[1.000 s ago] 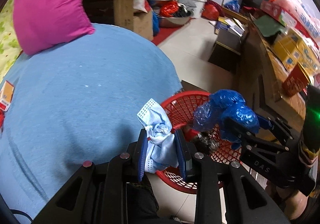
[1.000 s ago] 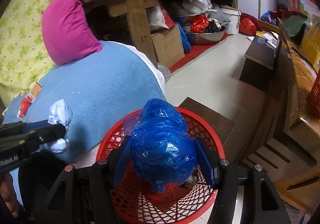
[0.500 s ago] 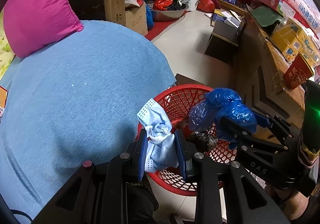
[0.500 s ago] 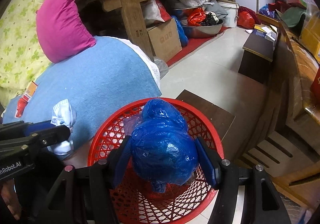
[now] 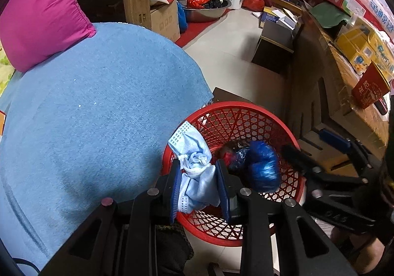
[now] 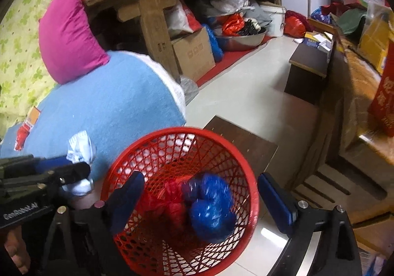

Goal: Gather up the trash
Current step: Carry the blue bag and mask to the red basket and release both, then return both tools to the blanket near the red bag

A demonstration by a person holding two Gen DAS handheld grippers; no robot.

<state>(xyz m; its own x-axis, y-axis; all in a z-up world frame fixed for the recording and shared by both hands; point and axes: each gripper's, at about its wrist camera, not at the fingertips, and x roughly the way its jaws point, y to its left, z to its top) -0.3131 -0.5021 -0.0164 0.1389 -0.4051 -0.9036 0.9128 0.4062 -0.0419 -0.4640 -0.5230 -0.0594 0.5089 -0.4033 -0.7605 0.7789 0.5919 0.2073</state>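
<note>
My left gripper is shut on a crumpled light-blue face mask, held over the near rim of the red mesh basket. From the right wrist view that mask shows white at the left gripper's tips, just left of the basket. My right gripper hangs over the basket with its jaws opening wide and nothing pressed between them. A crumpled blue plastic bag lies loose inside the basket beside red trash. In the left wrist view the blue bag lies in the basket.
The basket stands on a pale floor beside a bed with a blue cover and a magenta pillow. A dark low stool is behind the basket. A wooden cabinet with boxes lines the right. Snack wrappers lie on the bed.
The right gripper's jaws have opened and let go of the blue plastic bag, which dropped into the basket. The left gripper with the mask has edged over the basket's rim.
</note>
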